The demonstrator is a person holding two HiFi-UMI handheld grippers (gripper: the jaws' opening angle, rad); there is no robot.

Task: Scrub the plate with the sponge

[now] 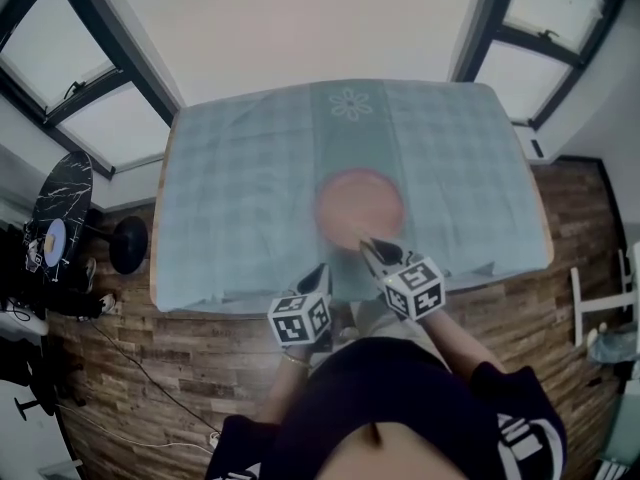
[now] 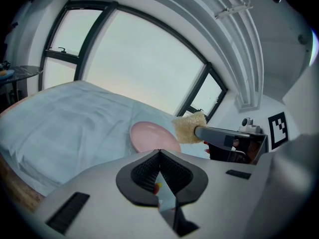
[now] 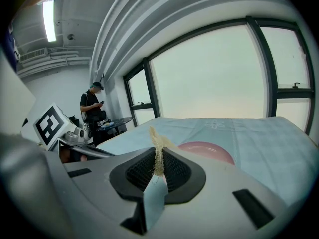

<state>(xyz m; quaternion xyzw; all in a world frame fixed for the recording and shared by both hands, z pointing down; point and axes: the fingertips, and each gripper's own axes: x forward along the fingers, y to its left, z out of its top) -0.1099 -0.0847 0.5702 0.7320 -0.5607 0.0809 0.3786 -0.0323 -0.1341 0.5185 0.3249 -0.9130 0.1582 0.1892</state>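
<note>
Fingers point(image 3: 175, 176) of right gripper point(image 1: 373, 246) pinch sponge point(image 2: 189, 127) at plate point(image 1: 360, 203) near rim

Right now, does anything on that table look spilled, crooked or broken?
Nothing stands out. The pink plate lies flat and looks whole near the middle of the tablecloth, with no spill visible. The sponge is squeezed thin in the right gripper, which is only the grip, not damage.

Lone plate point(image 1: 360, 208) — bare cloth point(image 1: 230, 198) around

Head view looks steeply down; both gripper views skim low toward the shared plate point(image 1: 360, 208).
</note>
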